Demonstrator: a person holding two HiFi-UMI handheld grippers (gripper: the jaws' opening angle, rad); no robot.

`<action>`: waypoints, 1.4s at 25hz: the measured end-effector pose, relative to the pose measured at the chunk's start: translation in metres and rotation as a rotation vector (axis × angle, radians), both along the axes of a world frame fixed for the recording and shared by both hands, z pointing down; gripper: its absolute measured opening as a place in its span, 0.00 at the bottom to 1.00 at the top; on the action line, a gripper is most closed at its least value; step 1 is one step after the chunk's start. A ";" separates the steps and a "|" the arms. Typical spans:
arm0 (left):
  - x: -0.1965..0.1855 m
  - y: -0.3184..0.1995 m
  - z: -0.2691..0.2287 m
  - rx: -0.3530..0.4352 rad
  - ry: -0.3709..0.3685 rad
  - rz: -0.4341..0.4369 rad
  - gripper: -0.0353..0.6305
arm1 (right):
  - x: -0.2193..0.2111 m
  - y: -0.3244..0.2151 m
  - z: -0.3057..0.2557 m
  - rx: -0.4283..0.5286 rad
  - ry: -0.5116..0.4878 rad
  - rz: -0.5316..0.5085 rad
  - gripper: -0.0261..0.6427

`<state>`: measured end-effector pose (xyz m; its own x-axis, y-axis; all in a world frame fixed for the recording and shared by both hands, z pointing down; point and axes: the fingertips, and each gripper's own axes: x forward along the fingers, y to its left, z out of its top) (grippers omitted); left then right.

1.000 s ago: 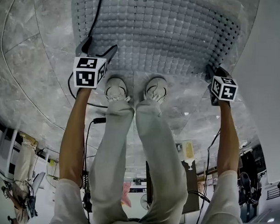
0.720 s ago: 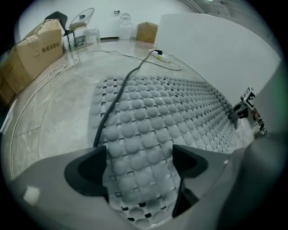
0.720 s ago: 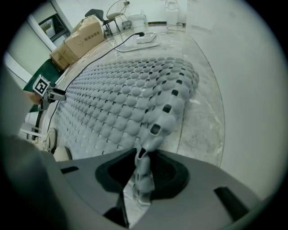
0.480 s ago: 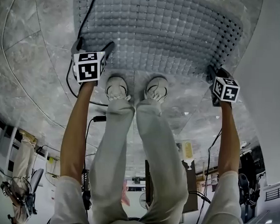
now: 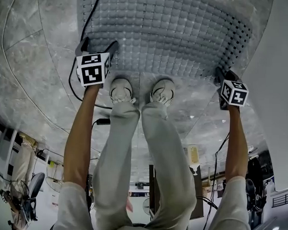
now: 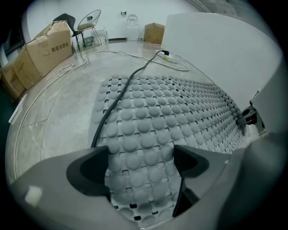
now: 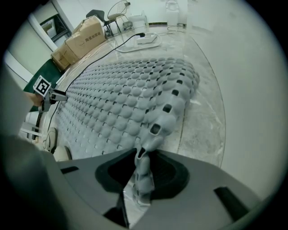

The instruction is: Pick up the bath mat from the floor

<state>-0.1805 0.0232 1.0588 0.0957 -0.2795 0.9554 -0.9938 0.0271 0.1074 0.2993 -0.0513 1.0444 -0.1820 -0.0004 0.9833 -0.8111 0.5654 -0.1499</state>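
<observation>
The grey bath mat (image 5: 170,33), covered in round bumps and holes, lies flat on the marble floor ahead of my feet. My left gripper (image 5: 98,44) points steeply down at the mat's near left corner. In the left gripper view the mat (image 6: 171,108) runs between the left gripper's (image 6: 140,157) wide jaws; they have just been closing a little, and the pads do not clearly press on it. My right gripper (image 5: 220,73) is at the near right corner. In the right gripper view the right gripper (image 7: 143,168) pinches a raised fold of the mat (image 7: 121,99).
A black cable (image 6: 121,96) crosses the mat's left part. The person's white shoes (image 5: 120,90) stand just short of the mat's near edge. A white wall (image 5: 277,69) rises on the right. Cardboard boxes (image 6: 45,45) and a chair stand far off.
My left gripper has shifted a little further onto the mat's corner and tilted; its jaws now straddle the corner. The right gripper has stayed where it was.
</observation>
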 end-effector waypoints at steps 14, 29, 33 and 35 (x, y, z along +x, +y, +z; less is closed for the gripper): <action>-0.017 0.006 0.005 -0.055 -0.019 -0.098 0.94 | -0.001 0.000 0.000 -0.021 0.002 -0.003 0.19; -0.015 0.008 0.007 -0.104 -0.004 -0.131 0.93 | 0.000 0.000 0.001 -0.023 0.001 0.013 0.19; -0.016 0.008 0.005 -0.087 -0.002 -0.129 0.90 | -0.001 0.000 0.002 -0.027 -0.003 0.007 0.19; -0.014 0.007 0.004 -0.076 0.000 -0.129 0.88 | 0.000 -0.001 0.001 -0.022 0.000 0.006 0.19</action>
